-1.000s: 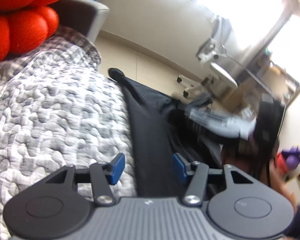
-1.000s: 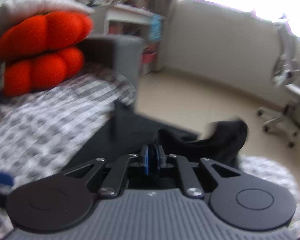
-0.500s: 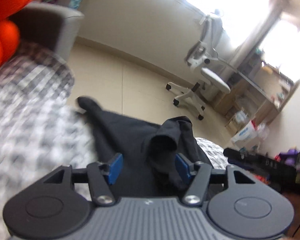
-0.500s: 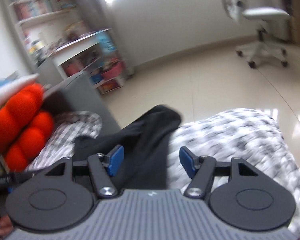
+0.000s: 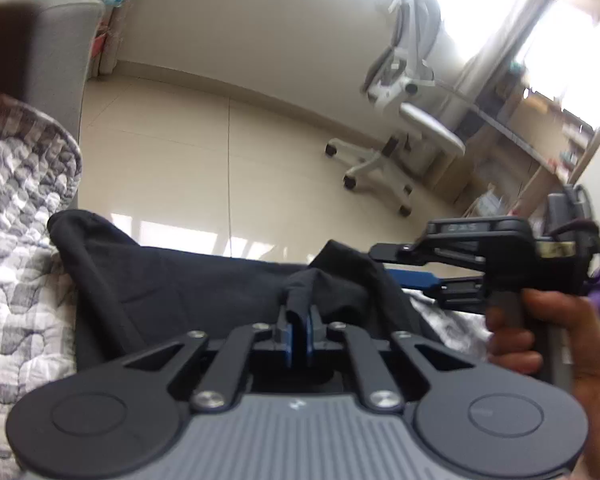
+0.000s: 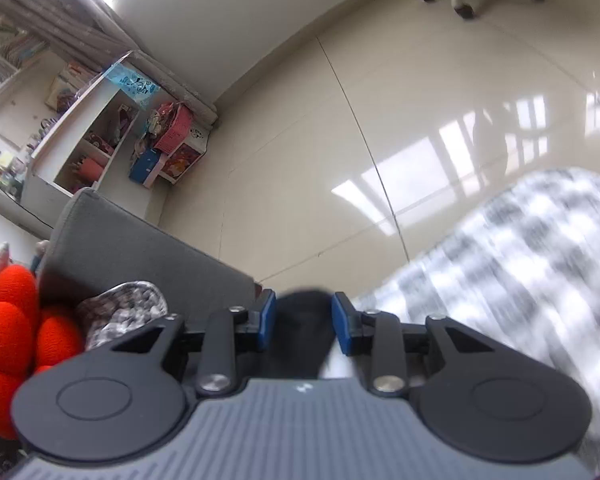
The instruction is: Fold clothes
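The left gripper pinched a soft ridge of the matte black garment, which lay rumpled on the puckered grey-white quilt. The right gripper hung parted around its edge.

Black tongs (blue pads, silver screws)
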A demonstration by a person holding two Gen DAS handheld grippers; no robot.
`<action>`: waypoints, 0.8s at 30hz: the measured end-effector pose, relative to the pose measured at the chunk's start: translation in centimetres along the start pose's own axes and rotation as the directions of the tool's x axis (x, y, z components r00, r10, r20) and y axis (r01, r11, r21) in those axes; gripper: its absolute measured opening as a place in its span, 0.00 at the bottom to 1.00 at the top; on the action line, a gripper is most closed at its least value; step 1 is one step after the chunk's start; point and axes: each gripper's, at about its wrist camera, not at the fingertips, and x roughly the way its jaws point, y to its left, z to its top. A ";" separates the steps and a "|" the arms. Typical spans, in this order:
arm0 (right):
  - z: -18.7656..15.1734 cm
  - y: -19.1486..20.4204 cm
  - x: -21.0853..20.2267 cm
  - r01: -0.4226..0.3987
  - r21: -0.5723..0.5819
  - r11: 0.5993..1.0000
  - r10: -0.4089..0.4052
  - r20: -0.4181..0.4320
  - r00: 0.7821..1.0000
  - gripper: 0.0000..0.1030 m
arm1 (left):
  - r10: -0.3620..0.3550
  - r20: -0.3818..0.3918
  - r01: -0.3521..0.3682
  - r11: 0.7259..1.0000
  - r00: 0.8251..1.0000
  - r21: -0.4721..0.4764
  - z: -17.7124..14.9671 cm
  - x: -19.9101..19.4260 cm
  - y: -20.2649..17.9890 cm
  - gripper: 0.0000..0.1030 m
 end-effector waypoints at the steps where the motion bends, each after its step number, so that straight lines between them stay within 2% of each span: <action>1: 0.3 0.2 0.4 0.002 0.002 1.000 -0.002 -0.003 1.000 0.34 | -0.011 0.017 0.012 1.000 1.000 -0.023 -0.1 -0.3 0.4 0.05; 2: 0.6 0.4 0.8 0.003 0.000 1.000 -0.003 -0.005 1.000 0.34 | -0.022 0.035 0.024 0.999 0.999 -0.047 -0.1 -0.6 0.9 0.05; 5: 0.4 2.0 0.9 0.003 -0.103 0.995 -0.001 0.023 1.000 0.34 | -0.048 0.096 0.061 0.990 0.994 -0.131 -0.1 -2.2 2.1 0.04; 8: -0.8 2.0 0.3 0.093 -0.174 0.980 -0.084 0.061 0.995 0.34 | -0.084 0.142 0.112 0.973 0.986 -0.204 0.2 -3.5 2.8 0.04; 11: -1.7 1.5 -0.2 0.111 -0.192 0.975 -0.098 0.074 0.992 0.34 | -0.083 0.139 0.113 0.966 0.987 -0.231 0.5 -4.0 2.8 0.04; 16: -3.4 3.1 0.5 0.147 -0.316 0.937 -0.132 0.067 0.989 0.34 | -0.012 0.070 0.030 0.967 0.997 -0.254 -0.2 -3.7 4.1 0.05; 19: -2.7 2.6 1.9 0.141 -0.298 0.944 -0.140 0.024 0.990 0.34 | -0.005 0.064 0.024 0.957 0.998 -0.289 -0.9 -3.6 5.5 0.05; 22: -2.2 2.4 2.6 0.102 -0.257 0.961 -0.112 -0.022 0.994 0.34 | -0.012 0.076 0.033 0.955 0.997 -0.293 -1.0 -3.7 5.7 0.05; 24: -2.3 2.5 2.6 0.072 -0.243 0.967 -0.084 -0.039 0.996 0.28 | -0.014 0.083 0.038 0.958 0.996 -0.283 -0.9 -3.8 5.5 0.05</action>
